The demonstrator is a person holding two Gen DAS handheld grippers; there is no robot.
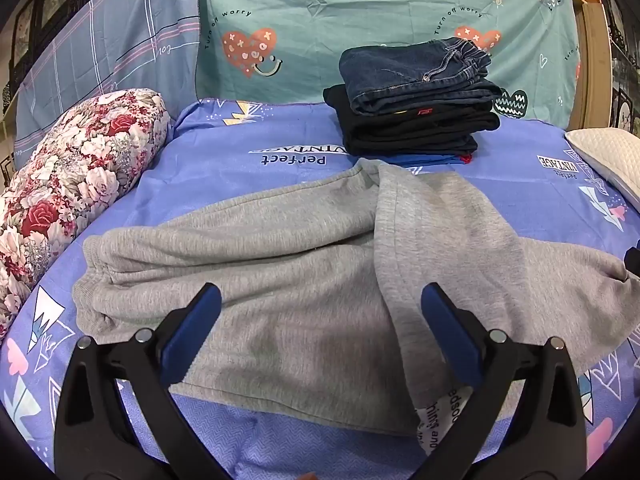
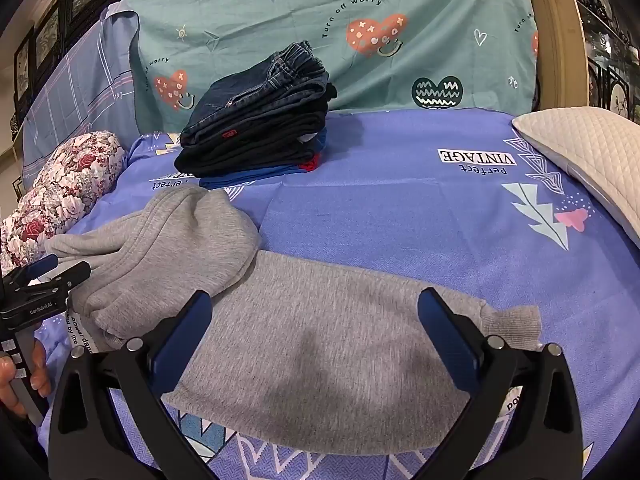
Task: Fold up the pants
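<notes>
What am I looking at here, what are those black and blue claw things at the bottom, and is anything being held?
Those claws are two handheld grippers; a person holds one in each hand. Each picture comes from a camera on one gripper, looking along its fingers. The left gripper and right gripper are both open, holding nothing. Beneath them, grey sweatpants lie partly folded on a blue bedsheet. Farther back sits a stack of folded pants, jeans on top. A floral bolster lies at the left, a white pillow at the right.

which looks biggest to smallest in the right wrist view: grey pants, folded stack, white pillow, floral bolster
1. grey pants, though nearest the camera
2. folded stack
3. white pillow and floral bolster: look alike, both cut off by the frame edge
</notes>
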